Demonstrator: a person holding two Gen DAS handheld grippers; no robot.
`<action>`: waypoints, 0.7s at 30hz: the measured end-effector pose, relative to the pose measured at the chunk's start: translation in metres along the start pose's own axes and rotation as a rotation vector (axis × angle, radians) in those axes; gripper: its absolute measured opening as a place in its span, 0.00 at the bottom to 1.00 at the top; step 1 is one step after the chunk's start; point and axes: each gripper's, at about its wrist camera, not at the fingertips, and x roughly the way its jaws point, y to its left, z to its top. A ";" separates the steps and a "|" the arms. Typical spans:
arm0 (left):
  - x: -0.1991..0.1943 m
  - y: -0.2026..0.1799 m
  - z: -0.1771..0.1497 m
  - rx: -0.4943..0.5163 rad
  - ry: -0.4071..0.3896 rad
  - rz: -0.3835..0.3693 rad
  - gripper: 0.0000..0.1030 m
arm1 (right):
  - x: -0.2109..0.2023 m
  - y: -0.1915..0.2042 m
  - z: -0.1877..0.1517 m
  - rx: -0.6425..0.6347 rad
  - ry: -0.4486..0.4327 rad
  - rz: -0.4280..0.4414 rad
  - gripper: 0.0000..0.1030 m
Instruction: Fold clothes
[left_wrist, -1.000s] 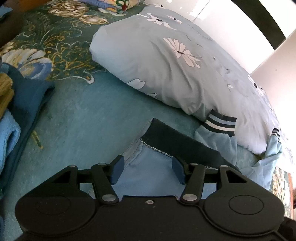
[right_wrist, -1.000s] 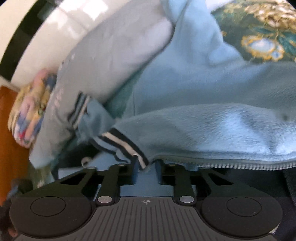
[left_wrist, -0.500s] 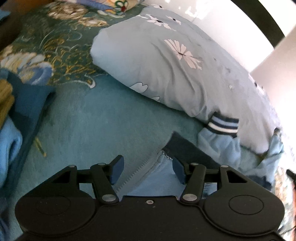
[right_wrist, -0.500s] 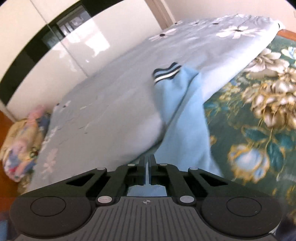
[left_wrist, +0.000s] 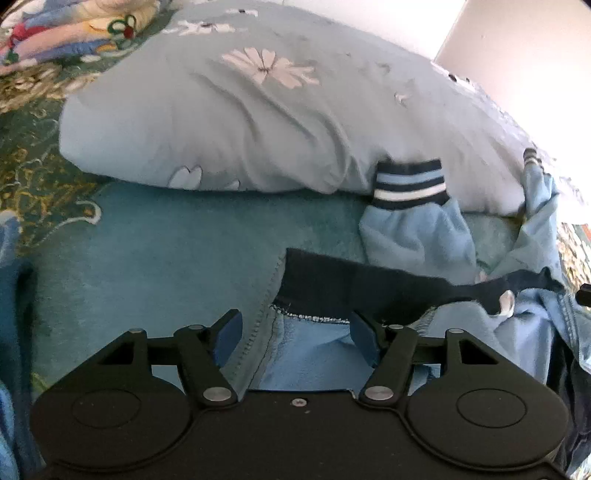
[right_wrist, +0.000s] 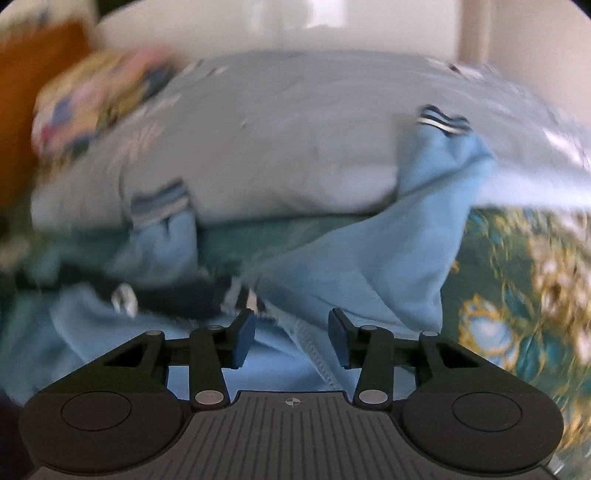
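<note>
A light blue fleece jacket (left_wrist: 417, 236) with a navy hem band (left_wrist: 351, 288) and striped cuffs (left_wrist: 408, 182) lies crumpled on the bed against a pillow. My left gripper (left_wrist: 295, 334) hovers over its zipper edge. Its jaws are opening, and the fabric lies loose between the blue pads (left_wrist: 229, 332). In the blurred right wrist view the jacket (right_wrist: 351, 266) spreads out below, with one cuff (right_wrist: 441, 122) up on the pillow. My right gripper (right_wrist: 291, 338) is opening too; the zipper seam runs between its pads and neither pad presses on it.
A big grey-blue pillow with daisy prints (left_wrist: 258, 122) bounds the far side. The teal bedspread (left_wrist: 166, 258) turns to a gold floral print on the right (right_wrist: 517, 295). A colourful pillow (left_wrist: 55, 33) lies far left, and other blue clothes (left_wrist: 11, 295) sit at the left edge.
My right gripper, shut on the jacket fabric before, has opened and rolled, and the jacket now lies below it. My left gripper rolled, shifted along the hem and widened slightly.
</note>
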 end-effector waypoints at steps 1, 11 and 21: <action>0.003 0.001 0.001 -0.003 0.008 -0.004 0.61 | 0.005 0.006 0.000 -0.033 0.009 -0.024 0.39; 0.015 -0.001 -0.003 -0.039 0.042 -0.050 0.49 | 0.037 0.021 0.005 -0.095 0.117 0.017 0.12; -0.004 -0.019 0.008 -0.065 -0.045 -0.029 0.06 | 0.020 -0.008 0.039 -0.043 -0.026 -0.134 0.04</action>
